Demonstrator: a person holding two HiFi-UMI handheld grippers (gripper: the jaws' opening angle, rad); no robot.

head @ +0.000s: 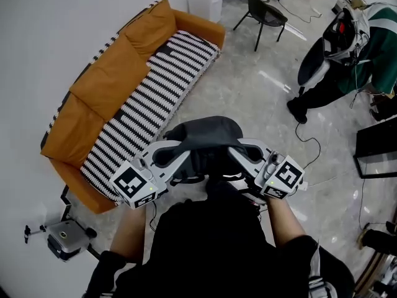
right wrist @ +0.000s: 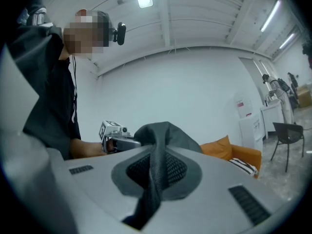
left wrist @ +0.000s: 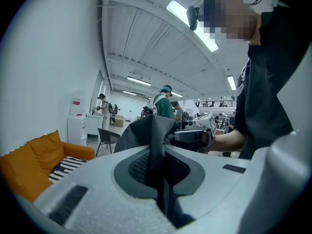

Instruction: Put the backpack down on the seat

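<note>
The backpack (head: 208, 135) is a soft, slumped lump of dark grey woven fabric, rounded on top and creased where it is pinched. It hangs between the two tools, in front of the person's black-clad torso and clear of the sofa (head: 102, 82).

The left gripper (head: 178, 151) is moulded from smooth pale grey plastic, with broad curved jaws and a black-and-white marker cube at its rear. In the left gripper view its jaws are clenched on a fold of the backpack: a dark band of fabric runs down the narrow slit between them, over black dimpled pads. The right gripper (head: 237, 151) is of the same make and mirrors it. In the right gripper view a knit-textured grey strip of the bag is pinched between its closed jaws, draping over the mesh-patterned pads.

Both tools point inwards towards each other from either side of the bag and lie roughly level. The left forearm (head: 128, 228) and right forearm (head: 280, 216) are bare and bent at the elbows, drawn close to the body.

Ahead of the left gripper and off to its left stands the sofa, long and boxy, in smooth orange upholstery with plump back cushions. A striped cover (head: 158, 95) in black and white lies along its seat, reaching no tool. Beyond the right gripper, well away, a black chair (head: 263, 11) on thin legs stands on the glossy pale floor (head: 248, 92), which shows faint marbling and reflections.
</note>
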